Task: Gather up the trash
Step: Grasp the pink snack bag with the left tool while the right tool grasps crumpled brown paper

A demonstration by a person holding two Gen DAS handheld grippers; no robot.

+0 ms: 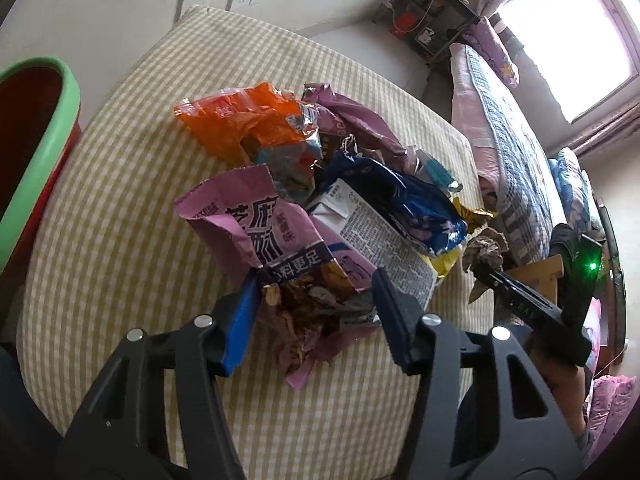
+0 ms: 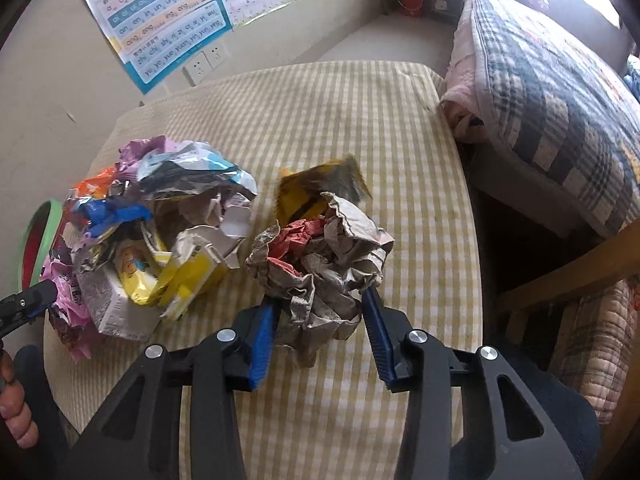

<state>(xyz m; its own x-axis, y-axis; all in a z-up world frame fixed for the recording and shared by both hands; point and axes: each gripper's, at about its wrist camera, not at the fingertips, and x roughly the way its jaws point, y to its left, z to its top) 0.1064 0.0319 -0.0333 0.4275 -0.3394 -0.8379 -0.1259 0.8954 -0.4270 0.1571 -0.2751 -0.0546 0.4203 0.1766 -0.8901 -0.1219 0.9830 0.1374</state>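
2 tongs at work, my left gripper [image 1: 316,300] clamping the pink snack wrapper [image 1: 256,228], my right gripper [image 2: 320,308] squeezing the crumpled paper ball [image 2: 320,264] (checked tablecloth [image 2: 360,120] beneath), green-rimmed bin [image 1: 36,152] beside the table.

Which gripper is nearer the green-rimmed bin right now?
Left. The left gripper straddles the pink snack wrapper on the pile's bin side; the green-rimmed bin stands just beyond. The right gripper holds the crumpled paper ball across the pile, farther away.

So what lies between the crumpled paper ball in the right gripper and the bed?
In the right wrist view, only bare checked tablecloth lies between the crumpled paper ball and the bed, then a dark gap.
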